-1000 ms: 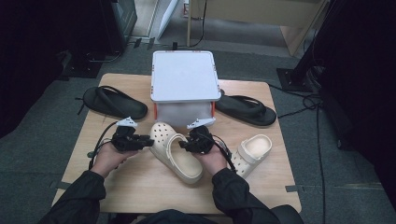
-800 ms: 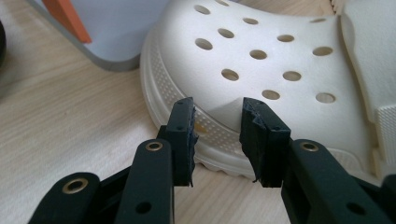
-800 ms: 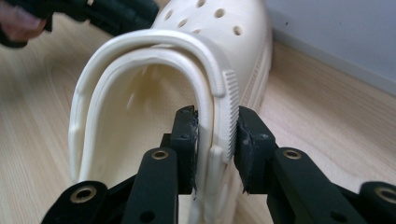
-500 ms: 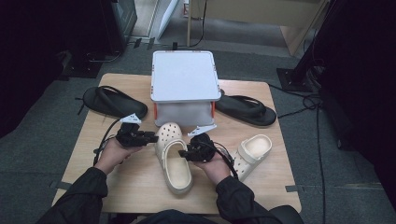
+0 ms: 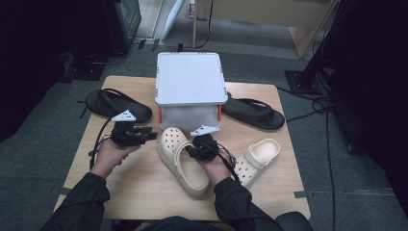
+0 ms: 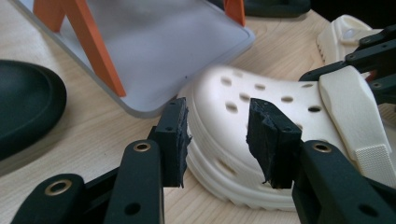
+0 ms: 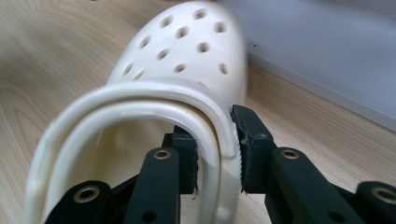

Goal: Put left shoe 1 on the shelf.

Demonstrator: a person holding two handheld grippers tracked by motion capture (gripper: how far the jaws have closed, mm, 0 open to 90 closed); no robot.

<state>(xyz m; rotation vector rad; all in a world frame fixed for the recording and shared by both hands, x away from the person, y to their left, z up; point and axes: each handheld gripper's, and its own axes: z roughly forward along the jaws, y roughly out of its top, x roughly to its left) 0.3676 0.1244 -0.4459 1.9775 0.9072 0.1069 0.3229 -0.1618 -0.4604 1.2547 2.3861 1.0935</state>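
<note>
A cream clog [image 5: 180, 161] lies slanted on the wooden table [image 5: 134, 192], its holed toe toward the grey box. My right gripper [image 5: 195, 151] is shut on the clog's right side wall [image 7: 219, 135]; its jaws [image 7: 217, 149] have just been closing, one pad inside and one outside the rim. My left gripper [image 5: 144, 136] stands open just left of the toe [image 6: 243, 93]. Its jaws [image 6: 219, 130] have just been opening, and the toe sits beyond the gap, untouched. A second cream clog [image 5: 257, 159] lies to the right.
A grey lidded box [image 5: 190, 84] with orange latches stands at the back middle, close behind the clog's toe. One black sandal [image 5: 118, 103] lies left of the box and another [image 5: 252, 113] right of it. Dark floor with cables surrounds the table.
The clog's heel swung left half a second ago and now lies slanted right again. The right jaws closed on its side wall. The left jaws spread apart off the toe.
</note>
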